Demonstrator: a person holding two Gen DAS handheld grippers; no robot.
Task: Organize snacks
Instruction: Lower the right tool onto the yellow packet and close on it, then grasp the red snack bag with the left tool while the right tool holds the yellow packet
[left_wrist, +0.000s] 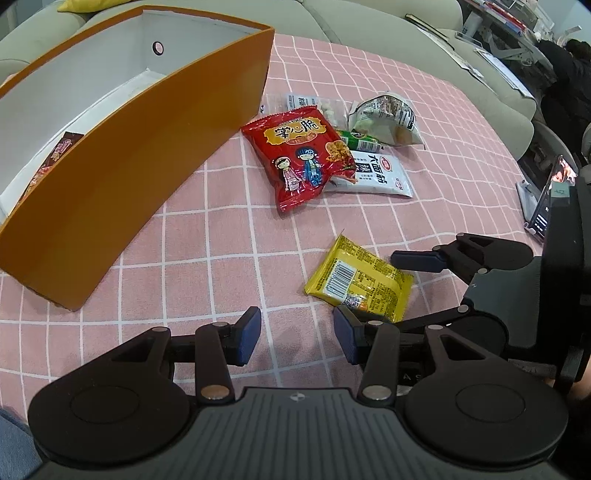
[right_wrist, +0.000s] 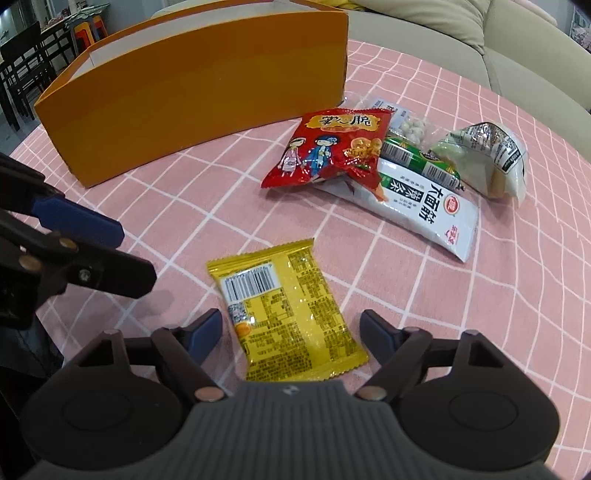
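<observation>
Pick-up step: right gripper (right_wrist: 290, 332), jaws wide, straddles yellow packet (right_wrist: 286, 310) on worktop; left gripper (left_wrist: 297, 332) idle, jaws wide; next, close and carry to box (right_wrist: 192, 96).

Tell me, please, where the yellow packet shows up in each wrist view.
Left wrist: yellow packet lies lower right of centre, beside the right claw.
Right wrist: yellow packet lies bottom centre, between the open claw's fingers.
Shared landmark: red packet, beside the orange box.

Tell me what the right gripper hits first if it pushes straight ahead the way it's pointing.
Most likely the yellow snack packet: it lies flat on the tablecloth between the open fingers of the right gripper, directly ahead. How far above it the fingers are is unclear.
</observation>
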